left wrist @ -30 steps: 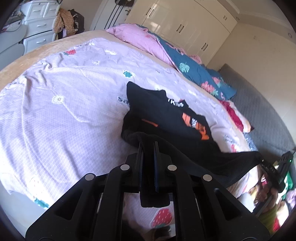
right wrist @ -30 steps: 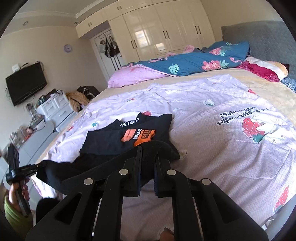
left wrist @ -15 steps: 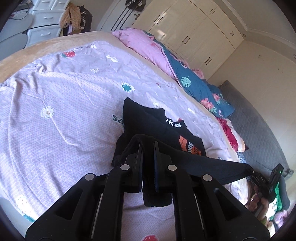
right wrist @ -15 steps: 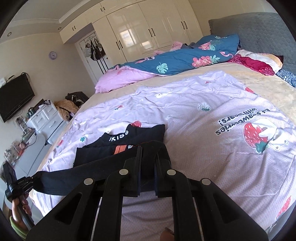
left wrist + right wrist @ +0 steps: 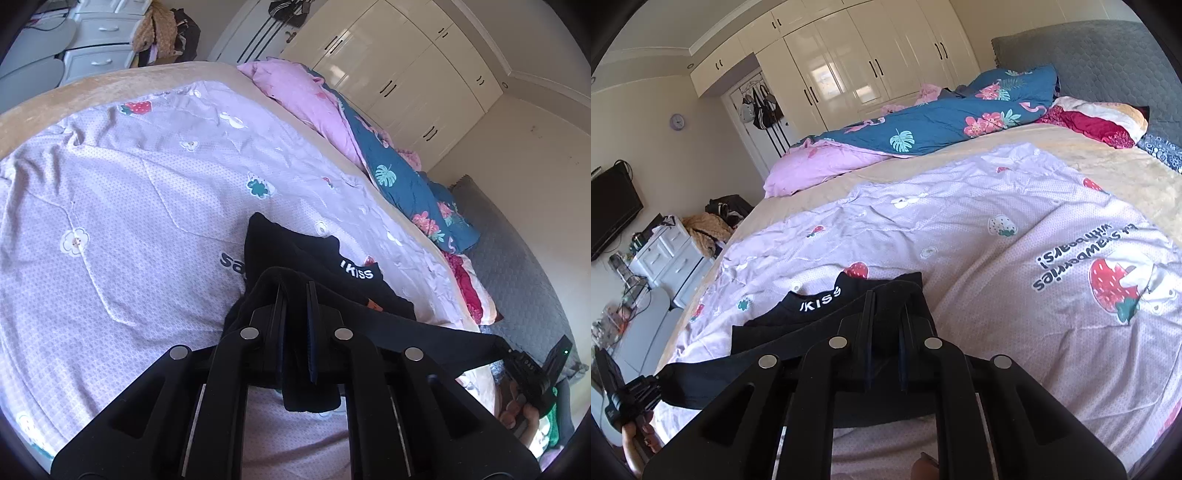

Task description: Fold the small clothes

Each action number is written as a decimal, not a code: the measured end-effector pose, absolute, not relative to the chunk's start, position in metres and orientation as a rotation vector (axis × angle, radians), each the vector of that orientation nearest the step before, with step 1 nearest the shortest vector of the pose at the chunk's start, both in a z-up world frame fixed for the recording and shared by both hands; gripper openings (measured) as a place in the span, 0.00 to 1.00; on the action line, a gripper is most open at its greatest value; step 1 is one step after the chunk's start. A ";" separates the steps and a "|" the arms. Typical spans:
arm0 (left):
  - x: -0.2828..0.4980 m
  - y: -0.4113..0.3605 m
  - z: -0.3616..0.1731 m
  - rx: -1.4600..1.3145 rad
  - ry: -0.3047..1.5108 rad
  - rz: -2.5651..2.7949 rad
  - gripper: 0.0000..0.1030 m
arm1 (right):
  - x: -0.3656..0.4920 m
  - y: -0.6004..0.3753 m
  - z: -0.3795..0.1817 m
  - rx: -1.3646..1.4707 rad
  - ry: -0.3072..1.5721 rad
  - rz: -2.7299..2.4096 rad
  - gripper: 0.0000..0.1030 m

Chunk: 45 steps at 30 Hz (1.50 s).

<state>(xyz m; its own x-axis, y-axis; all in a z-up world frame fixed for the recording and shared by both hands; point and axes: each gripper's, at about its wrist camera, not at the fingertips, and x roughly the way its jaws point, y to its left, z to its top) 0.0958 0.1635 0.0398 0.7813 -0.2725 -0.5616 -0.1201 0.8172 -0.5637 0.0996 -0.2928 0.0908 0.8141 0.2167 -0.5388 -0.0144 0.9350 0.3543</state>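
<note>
**Black shirt stretched between your two grippers above the bed**

Nearest to you, your left gripper (image 5: 295,295) is clenched on one lower corner of the black shirt (image 5: 291,254); a flap of the dark cloth hangs down behind its closed jaws. Your right gripper (image 5: 886,306) grips the other corner in the same way, with the fabric bunched over and between its jaws. The hem runs taut between the two: from the left wrist view you see it as a dark band reaching right to the right gripper, where your right hand (image 5: 517,410) wraps the handle; from the right wrist view the band runs left to the left gripper, held by your left hand (image 5: 635,439).

Just past the jaws, the upper part of the shirt lies on the lilac strawberry-print quilt (image 5: 997,266), with the collar end farthest from you. White letters reading "KISS" (image 5: 820,301) show near the neckline, and a small sliver of an orange print (image 5: 371,304) peeks out beside the lifted hem.

Farther on, the quilt gives way to a beige blanket (image 5: 1089,158). Beyond it a pink duvet (image 5: 820,166) and a blue floral duvet (image 5: 942,122) are heaped along the far side of the bed, with a red and cream pillow (image 5: 1097,118) against the grey headboard (image 5: 1089,59). At the back stand the cream wardrobe doors (image 5: 857,74), and off to the left white drawers (image 5: 668,251) and a wall-mounted television (image 5: 609,206).
</note>
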 end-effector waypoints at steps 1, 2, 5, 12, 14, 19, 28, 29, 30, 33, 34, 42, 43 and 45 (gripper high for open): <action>0.097 0.164 0.040 -0.618 0.678 -0.081 0.03 | 0.101 -0.291 0.092 0.344 0.607 0.122 0.09; 0.099 0.165 0.040 -0.618 0.678 -0.078 0.03 | 0.104 -0.289 0.092 0.342 0.602 0.109 0.09; 0.108 0.164 0.039 -0.614 0.688 -0.072 0.03 | 0.108 -0.284 0.092 0.349 0.594 0.069 0.09; 0.128 0.164 0.033 -0.608 0.685 -0.056 0.03 | 0.125 -0.274 0.089 0.379 0.584 0.005 0.09; 0.134 0.166 0.029 -0.608 0.691 -0.054 0.03 | 0.128 -0.275 0.088 0.375 0.583 0.001 0.09; 0.143 0.170 0.021 -0.613 0.700 -0.041 0.03 | 0.135 -0.278 0.079 0.373 0.586 0.002 0.09; 0.173 0.166 0.008 -0.548 0.730 0.000 0.03 | 0.170 -0.278 0.061 0.368 0.639 -0.024 0.09; 0.175 0.166 0.006 -0.544 0.732 0.000 0.03 | 0.173 -0.277 0.056 0.365 0.644 -0.031 0.09; 0.176 0.166 0.004 -0.540 0.734 0.001 0.03 | 0.175 -0.275 0.052 0.360 0.647 -0.028 0.09; 0.178 0.167 -0.001 -0.540 0.746 0.002 0.03 | 0.179 -0.270 0.040 0.332 0.660 -0.022 0.09; 0.178 0.167 -0.002 -0.539 0.749 0.000 0.04 | 0.180 -0.269 0.037 0.327 0.662 -0.023 0.10; 0.170 0.160 0.010 -0.466 0.705 0.034 0.11 | 0.177 -0.278 0.021 0.303 0.649 -0.048 0.37; 0.167 0.159 0.015 -0.441 0.687 0.051 0.11 | 0.176 -0.279 0.022 0.301 0.643 -0.045 0.38; 0.163 0.157 0.020 -0.409 0.668 0.062 0.12 | 0.174 -0.280 0.024 0.302 0.632 -0.033 0.39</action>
